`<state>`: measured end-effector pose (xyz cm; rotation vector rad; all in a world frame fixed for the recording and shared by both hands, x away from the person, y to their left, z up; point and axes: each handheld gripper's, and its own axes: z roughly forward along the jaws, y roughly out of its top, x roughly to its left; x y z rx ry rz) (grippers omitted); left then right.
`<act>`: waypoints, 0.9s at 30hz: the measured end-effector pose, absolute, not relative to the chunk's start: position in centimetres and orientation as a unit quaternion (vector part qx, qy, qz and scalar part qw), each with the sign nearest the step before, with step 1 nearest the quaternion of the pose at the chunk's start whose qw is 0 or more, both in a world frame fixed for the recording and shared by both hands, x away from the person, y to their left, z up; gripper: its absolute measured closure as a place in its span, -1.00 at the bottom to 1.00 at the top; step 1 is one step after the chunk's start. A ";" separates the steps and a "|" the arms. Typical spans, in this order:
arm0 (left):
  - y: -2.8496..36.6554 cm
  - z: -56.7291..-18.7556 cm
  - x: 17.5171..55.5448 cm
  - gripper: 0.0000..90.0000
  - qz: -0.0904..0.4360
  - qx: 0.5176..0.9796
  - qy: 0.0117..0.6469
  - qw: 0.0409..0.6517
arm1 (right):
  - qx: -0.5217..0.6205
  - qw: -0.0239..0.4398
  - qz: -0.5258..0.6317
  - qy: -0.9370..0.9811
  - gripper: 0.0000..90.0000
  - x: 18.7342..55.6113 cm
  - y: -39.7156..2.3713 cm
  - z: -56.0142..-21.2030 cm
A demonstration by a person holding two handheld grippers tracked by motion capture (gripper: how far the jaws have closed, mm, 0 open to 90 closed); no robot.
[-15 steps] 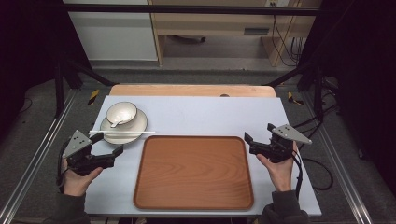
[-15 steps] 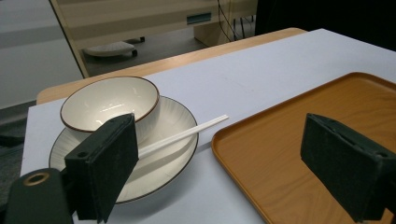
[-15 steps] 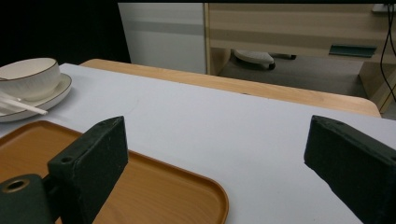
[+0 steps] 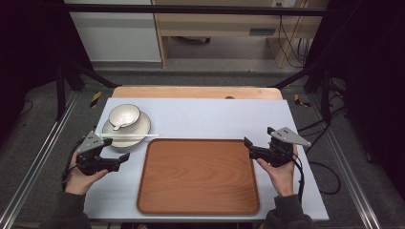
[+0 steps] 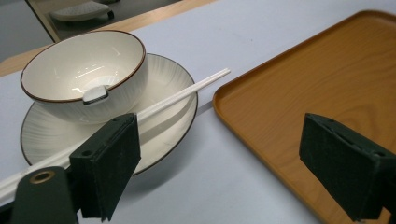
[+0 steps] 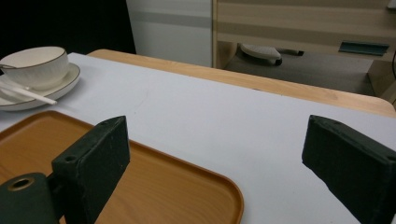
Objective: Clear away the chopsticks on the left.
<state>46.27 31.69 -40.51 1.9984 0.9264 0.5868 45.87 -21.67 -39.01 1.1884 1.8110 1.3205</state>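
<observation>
Two grippers are in our hands at the table, one on each side of the wooden tray (image 4: 198, 176). Our left gripper (image 4: 122, 159) is held low at the left edge of the tray, and in the left gripper view its two black jaws stand wide apart with nothing between them. Our right gripper (image 4: 248, 145) is held at the right edge of the tray, near its far corner, and in the right gripper view its jaws also stand wide apart and hold nothing. Both grippers point inward, toward the tray.

We see the tray lying flat on the pale blue mat (image 4: 210, 117) that covers the table, and no object lies on the tray. Beyond the left gripper, at the far left of the mat, a white plate (image 4: 138, 131) carries a white bowl (image 4: 123, 114) with a dark rim. The bowl sits on the far left part of the plate. A spoon (image 5: 95, 94) is inside the bowl, and its handle end rests on the rim on the near side. White chopsticks (image 4: 129, 136) lie across the near part of the plate, and their right tips reach past the plate, just beside the far left corner of the tray but apart from it. A strip of bare wood (image 4: 196, 91) shows beyond the far edge of the mat.
</observation>
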 end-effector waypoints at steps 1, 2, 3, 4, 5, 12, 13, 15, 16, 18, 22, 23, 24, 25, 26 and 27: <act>31.8 -40.4 46.5 -0.71 0.232 0.798 0.367 0.417 | 0.444 0.300 0.495 0.684 -0.83 45.9 -21.5 -39.1; 32.0 -40.3 46.9 -0.71 0.228 0.800 0.364 0.418 | 0.443 0.300 0.491 0.688 -0.84 45.9 -21.3 -39.1; 32.1 -40.4 47.1 -0.70 0.225 0.802 0.362 0.418 | 0.443 0.300 0.491 0.688 -0.84 45.9 -21.2 -39.1; 32.1 -40.4 47.1 -0.70 0.225 0.802 0.362 0.418 | 0.442 0.299 0.492 0.688 -0.84 45.9 -21.2 -39.1; 32.2 -40.7 47.6 -0.69 0.226 0.810 0.355 0.409 | 0.442 0.299 0.491 0.688 -0.83 45.9 -21.1 -39.1; 32.6 -41.7 49.3 -0.58 0.210 0.825 0.352 0.388 | 0.440 0.300 0.488 0.691 -0.83 45.8 -20.9 -38.9; 32.7 -41.9 49.5 -0.55 0.209 0.828 0.350 0.385 | 0.442 0.299 0.488 0.691 -0.83 45.8 -20.9 -39.0; 32.9 -42.1 50.2 -0.50 0.205 0.839 0.341 0.371 | 0.442 0.300 0.487 0.691 -0.83 45.9 -20.9 -39.0; 32.9 -42.1 50.2 -0.49 0.205 0.839 0.341 0.371 | 0.443 0.300 0.486 0.692 -0.83 45.9 -20.9 -39.0; 33.0 -42.4 50.9 -0.47 0.202 0.851 0.335 0.351 | 0.443 0.300 0.483 0.693 -0.83 46.0 -20.8 -39.1; 33.0 -42.5 51.7 -0.42 0.209 0.862 0.322 0.331 | 0.442 0.300 0.483 0.694 -0.83 46.1 -20.8 -39.1; 33.0 -42.5 51.8 -0.39 0.210 0.862 0.321 0.331 | 0.443 0.300 0.483 0.694 -0.83 46.1 -20.8 -39.2; 33.0 -42.6 51.9 -0.38 0.211 0.861 0.319 0.335 | 0.443 0.299 0.483 0.693 -0.83 46.1 -20.8 -39.2; 33.0 -42.6 51.9 -0.36 0.211 0.861 0.319 0.335 | 0.443 0.300 0.482 0.694 -0.83 46.1 -20.7 -39.2; 33.1 -42.6 52.1 -0.36 0.211 0.860 0.319 0.338 | 0.443 0.300 0.482 0.694 -0.83 46.1 -20.7 -39.2; 33.1 -42.8 52.3 -0.32 0.213 0.862 0.316 0.334 | 0.443 0.298 0.480 0.695 -0.83 46.1 -20.7 -39.3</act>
